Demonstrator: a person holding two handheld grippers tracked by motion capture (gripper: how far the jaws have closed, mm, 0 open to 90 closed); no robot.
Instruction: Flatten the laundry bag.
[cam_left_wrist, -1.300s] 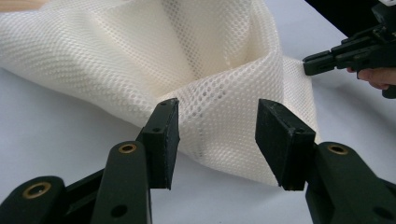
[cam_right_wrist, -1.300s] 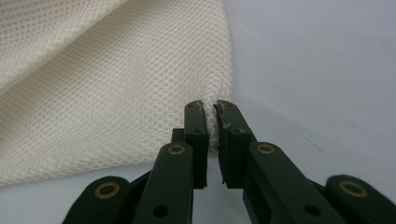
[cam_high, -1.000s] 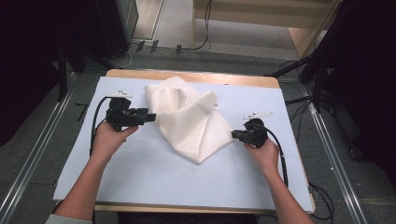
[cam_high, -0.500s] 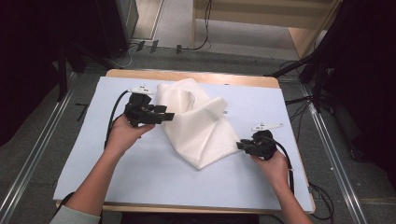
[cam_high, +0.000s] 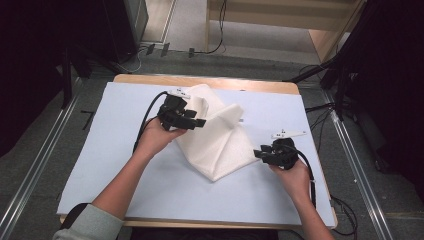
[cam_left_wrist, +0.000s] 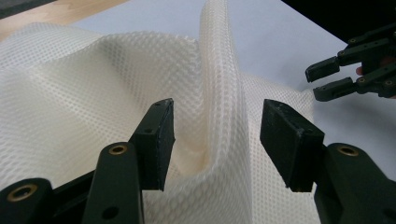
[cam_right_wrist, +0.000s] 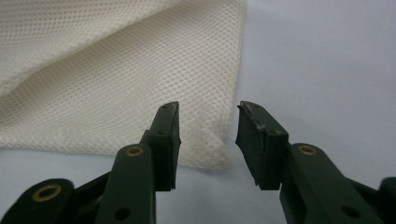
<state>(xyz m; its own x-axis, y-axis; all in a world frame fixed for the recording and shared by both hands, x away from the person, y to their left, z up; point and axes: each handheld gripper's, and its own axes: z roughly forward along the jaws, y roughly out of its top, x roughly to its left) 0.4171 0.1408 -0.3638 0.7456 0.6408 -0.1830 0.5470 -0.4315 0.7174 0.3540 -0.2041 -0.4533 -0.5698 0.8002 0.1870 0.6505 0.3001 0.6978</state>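
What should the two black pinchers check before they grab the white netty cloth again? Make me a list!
1. Left gripper open: ok; its jaws have just been opening.
2. Raised fold of the white mesh cloth sits between the left jaws, pads not pressing: ok.
3. Right gripper open: ok; its jaws have just been opening too.
4. Cloth corner lies between the right jaws: ok.
5. Cloth flat on the blue mat: not ok, bunched and folded.
6. How many layers each grab would take: cannot tell.
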